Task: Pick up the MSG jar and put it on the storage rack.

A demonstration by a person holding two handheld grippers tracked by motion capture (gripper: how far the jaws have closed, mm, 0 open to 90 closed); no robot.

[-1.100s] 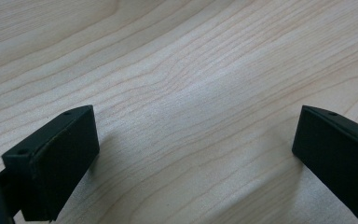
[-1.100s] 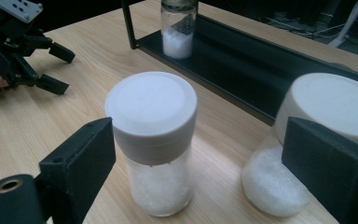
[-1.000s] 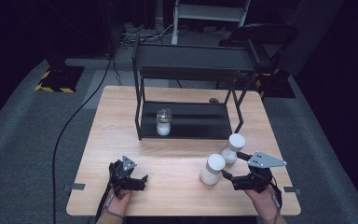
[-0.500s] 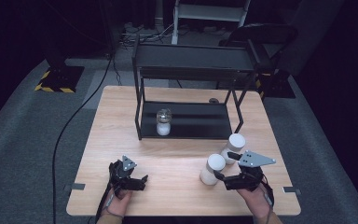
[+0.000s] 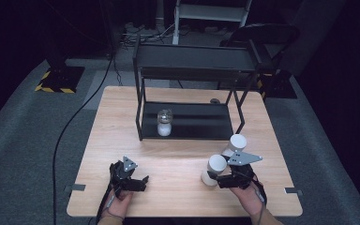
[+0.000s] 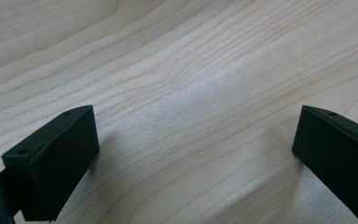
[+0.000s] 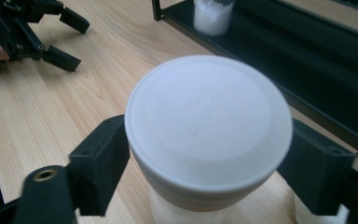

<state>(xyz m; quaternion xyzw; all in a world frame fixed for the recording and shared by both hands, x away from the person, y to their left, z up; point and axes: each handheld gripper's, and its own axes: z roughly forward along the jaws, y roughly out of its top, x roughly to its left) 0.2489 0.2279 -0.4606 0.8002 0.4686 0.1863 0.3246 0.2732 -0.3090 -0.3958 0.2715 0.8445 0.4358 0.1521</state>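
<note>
A white-lidded jar (image 5: 214, 168) stands at the table's front right. My right gripper (image 5: 213, 178) has just been closing and its jaws now press on the jar's body just under the lid (image 7: 208, 121). A second white-lidded jar (image 5: 235, 144) stands right behind it, close to the rack's leg. At the front left, my left gripper (image 5: 144, 183) rests low on the wood, jaws wide apart with nothing between them (image 6: 196, 144). The right gripper view also shows the left gripper (image 7: 77, 44) farther off, open.
A black two-level rack (image 5: 197, 120) stands at the back middle of the wooden table (image 5: 183, 159). A glass jar of white contents (image 5: 164, 123) sits at the left of its lower level. A black cable (image 5: 70, 126) runs across the floor at the left.
My right gripper has moved left onto the nearer white-lidded jar and closed its jaws on it. The left gripper has kept still.
</note>
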